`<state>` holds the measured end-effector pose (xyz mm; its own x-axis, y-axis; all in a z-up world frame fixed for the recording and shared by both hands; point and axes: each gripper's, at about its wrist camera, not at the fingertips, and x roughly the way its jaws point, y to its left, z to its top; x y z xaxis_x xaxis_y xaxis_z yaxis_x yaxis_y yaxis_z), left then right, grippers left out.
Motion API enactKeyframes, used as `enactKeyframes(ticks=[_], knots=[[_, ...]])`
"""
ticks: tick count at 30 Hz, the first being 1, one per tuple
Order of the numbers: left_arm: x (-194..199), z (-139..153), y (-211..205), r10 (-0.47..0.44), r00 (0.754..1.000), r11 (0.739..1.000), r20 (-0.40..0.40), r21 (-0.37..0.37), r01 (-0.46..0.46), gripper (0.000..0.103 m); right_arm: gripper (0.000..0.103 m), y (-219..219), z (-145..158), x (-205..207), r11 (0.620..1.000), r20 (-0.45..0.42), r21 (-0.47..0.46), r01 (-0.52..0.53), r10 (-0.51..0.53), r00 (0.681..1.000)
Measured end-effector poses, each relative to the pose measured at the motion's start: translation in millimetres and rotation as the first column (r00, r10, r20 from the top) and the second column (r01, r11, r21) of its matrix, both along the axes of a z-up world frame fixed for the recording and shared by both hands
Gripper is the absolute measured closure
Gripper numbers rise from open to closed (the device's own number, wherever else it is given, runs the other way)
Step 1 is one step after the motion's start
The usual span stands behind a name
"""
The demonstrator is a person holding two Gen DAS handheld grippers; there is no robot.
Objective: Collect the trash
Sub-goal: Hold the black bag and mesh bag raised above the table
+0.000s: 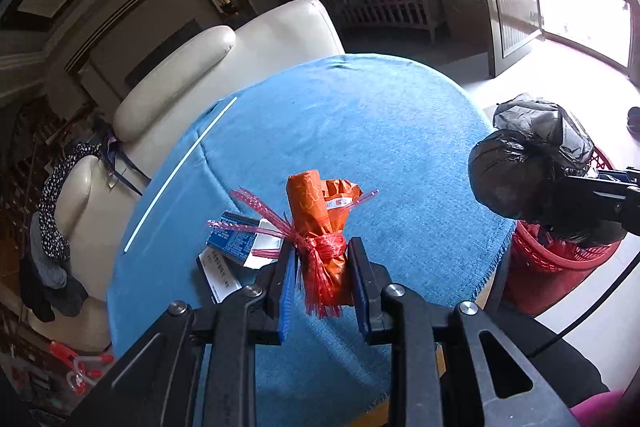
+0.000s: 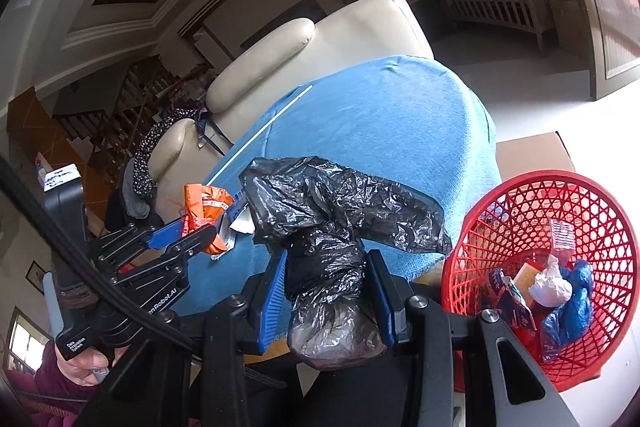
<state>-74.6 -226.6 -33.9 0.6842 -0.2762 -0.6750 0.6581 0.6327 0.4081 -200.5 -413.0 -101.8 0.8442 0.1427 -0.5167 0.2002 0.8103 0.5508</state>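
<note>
The left claw (image 1: 322, 267) is clamped on an orange wrapper (image 1: 316, 215) bound with red netting (image 1: 324, 259); the bundle stands nearly upright between the two blue pads, its top sticking out at 12 o'clock from the claw and its frayed red end hanging below the grip. The right claw (image 2: 326, 291) is clamped on a black bag (image 2: 328, 227), pads pressing both sides of its neck, crumpled plastic flaring out above toward 12 and a rounded full end bulging below at 6.

In the left wrist view, a blue-and-white carton (image 1: 234, 247) lies flat on the desk (image 1: 360, 131) at 9 o'clock from the wrapper, just beside it and partly behind the left pad. A thin white straw (image 1: 180, 175) lies farther off at 10 o'clock. The desk wears a blue cloth.

In the right wrist view, a red basket (image 2: 500, 219) stands on the floor at 3 o'clock from the black bag, near the desk edge, already holding a white wad (image 2: 550, 287), blue plastic (image 2: 572, 307) and a small box. A cream sofa (image 2: 360, 39) sits beyond the desk at 12.
</note>
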Motion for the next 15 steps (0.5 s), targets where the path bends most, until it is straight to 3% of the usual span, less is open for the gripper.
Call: enactKeyframes(ticks=[15], knots=[[-8, 3, -22, -0.062, 0.998, 0.998, 0.017, 0.006, 0.062, 0.076, 0.061, -3, 1, -11, 0.999, 0.007, 0.005, 0.053, -0.053, 0.999]])
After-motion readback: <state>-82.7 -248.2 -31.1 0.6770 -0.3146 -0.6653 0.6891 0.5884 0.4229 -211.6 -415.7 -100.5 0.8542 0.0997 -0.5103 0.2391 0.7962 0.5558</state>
